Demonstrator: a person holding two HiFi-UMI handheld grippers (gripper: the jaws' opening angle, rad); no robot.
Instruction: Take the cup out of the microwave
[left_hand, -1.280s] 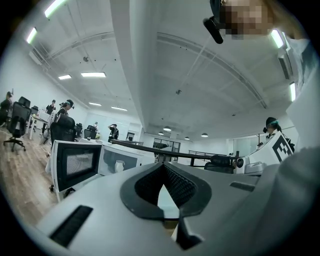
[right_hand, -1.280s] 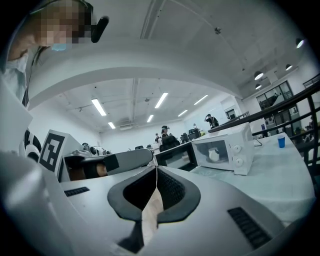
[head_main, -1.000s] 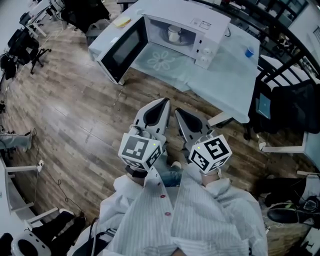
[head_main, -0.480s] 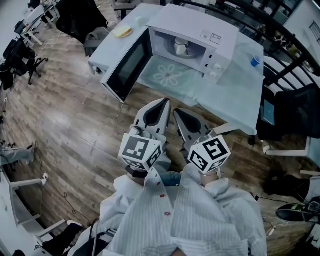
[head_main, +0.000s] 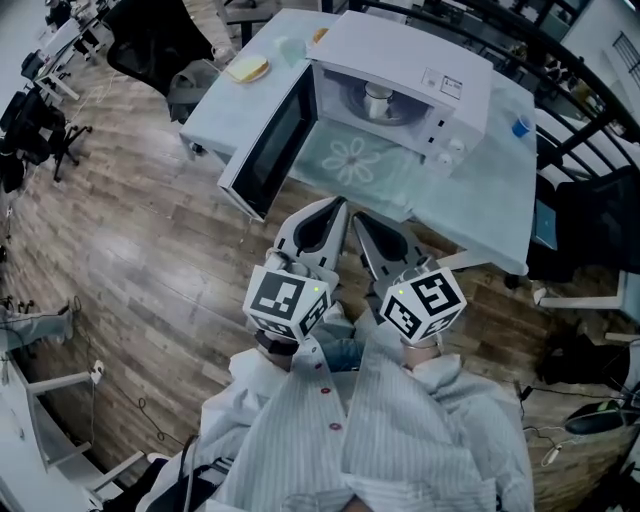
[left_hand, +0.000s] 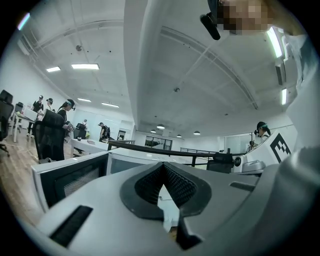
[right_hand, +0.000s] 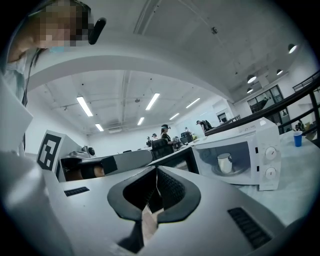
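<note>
A white microwave (head_main: 420, 62) stands on a pale table (head_main: 490, 200) with its door (head_main: 270, 150) swung open to the left. Inside, a white cup (head_main: 378, 100) sits on the turntable; the right gripper view shows the cup (right_hand: 224, 162) upright with its handle to the right. My left gripper (head_main: 337, 204) and right gripper (head_main: 357, 219) are held side by side close to my body, pointing at the microwave, well short of the table's edge. The jaws of both are shut with nothing in them. The left gripper view shows only the door (left_hand: 70, 176) and the microwave's top.
A floral mat (head_main: 365, 160) lies in front of the microwave. A small blue cup (head_main: 520, 127) stands to its right and a yellow item (head_main: 247, 68) on the table's far left. Dark chairs (head_main: 590, 215) and a railing are at the right. Wooden floor (head_main: 150, 250) stretches left.
The table and microwave have come nearer and shifted right in the head view. Both grippers keep their place by my body and stay shut.
</note>
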